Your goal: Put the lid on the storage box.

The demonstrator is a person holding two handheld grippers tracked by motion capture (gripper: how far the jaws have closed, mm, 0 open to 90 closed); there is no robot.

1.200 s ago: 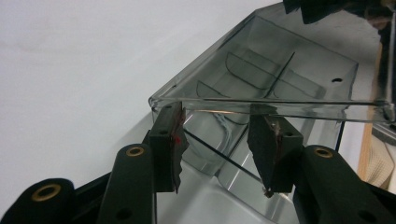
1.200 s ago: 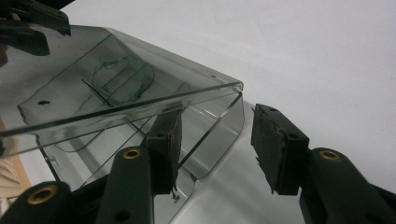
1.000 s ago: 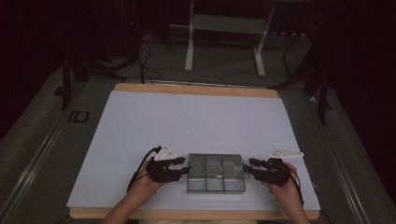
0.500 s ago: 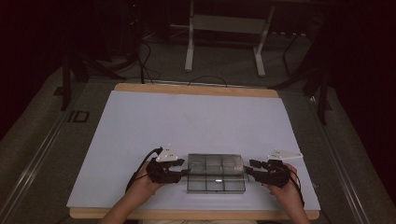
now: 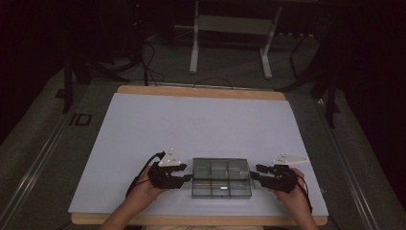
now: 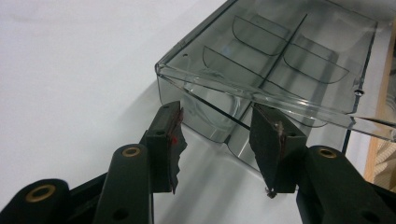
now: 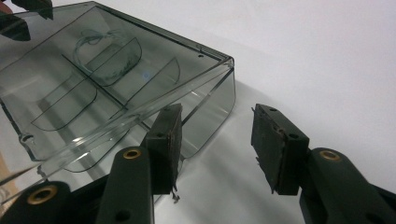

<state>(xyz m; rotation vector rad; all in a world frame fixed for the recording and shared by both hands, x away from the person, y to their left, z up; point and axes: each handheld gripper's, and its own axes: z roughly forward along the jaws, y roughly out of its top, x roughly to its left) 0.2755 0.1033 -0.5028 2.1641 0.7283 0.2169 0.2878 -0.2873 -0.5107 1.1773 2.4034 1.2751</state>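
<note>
A clear smoky plastic box (image 6: 261, 65) with curved dividers sits just ahead of both grippers' (image 6: 218, 140) (image 7: 219, 142) wide-apart black jaws.

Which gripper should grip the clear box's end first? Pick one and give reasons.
Left, probably. The left gripper has open jaws straddling an end corner of the clear compartment box. The right gripper, also open, has one jaw by its end wall and the other beside the box.
</note>
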